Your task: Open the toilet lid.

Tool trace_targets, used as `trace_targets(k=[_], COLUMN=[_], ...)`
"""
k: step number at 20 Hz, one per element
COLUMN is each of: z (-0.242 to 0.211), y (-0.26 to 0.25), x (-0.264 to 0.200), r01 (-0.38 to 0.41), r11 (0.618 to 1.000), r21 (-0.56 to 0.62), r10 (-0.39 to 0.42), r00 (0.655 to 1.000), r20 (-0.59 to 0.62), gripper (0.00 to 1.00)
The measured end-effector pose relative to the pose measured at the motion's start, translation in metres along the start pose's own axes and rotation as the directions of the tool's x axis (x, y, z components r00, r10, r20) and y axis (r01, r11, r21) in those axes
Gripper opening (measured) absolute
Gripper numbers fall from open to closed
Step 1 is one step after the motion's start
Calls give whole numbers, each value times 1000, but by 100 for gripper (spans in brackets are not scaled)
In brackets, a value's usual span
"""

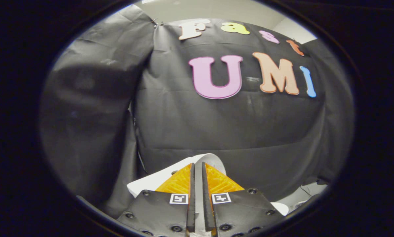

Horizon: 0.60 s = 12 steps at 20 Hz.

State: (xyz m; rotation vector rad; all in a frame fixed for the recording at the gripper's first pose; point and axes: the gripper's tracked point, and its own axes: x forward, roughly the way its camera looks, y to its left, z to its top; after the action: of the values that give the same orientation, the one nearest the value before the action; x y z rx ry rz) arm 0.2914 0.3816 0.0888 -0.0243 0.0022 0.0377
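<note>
Gripper: the two-finger gripper points forward and a little upward toward the booth's wall, its fingers running side by side.
Fingers: drawn close together with only a narrow slit between them; a strip of white shows through that slit, so they seem to be pinching the edge of the lid, though the actual contact is hard to make out.
Toilet lid: the smooth white plastic toilet lid sits right under and around the fingers, its rounded edge curving just past the fingertips and its surface spreading out to the left of them; another white patch shows to the right, below the gripper body.
Lid's tilt: I cannot tell from here whether it is flat or raised.
Backdrop: the creased black cloth wall hangs beyond the fingers, well apart from the lid's edge.
</note>
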Motion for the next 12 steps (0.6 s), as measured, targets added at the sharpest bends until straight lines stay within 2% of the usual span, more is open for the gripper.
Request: trace_targets(k=[5, 12], z=[-15, -10], y=[3, -54], x=[4, -8], r01=[-12, 70], r11=[1000, 997], r21=[7, 7], r10=[12, -70], r00=[1000, 998], r20=[-27, -5], gripper=[16, 16])
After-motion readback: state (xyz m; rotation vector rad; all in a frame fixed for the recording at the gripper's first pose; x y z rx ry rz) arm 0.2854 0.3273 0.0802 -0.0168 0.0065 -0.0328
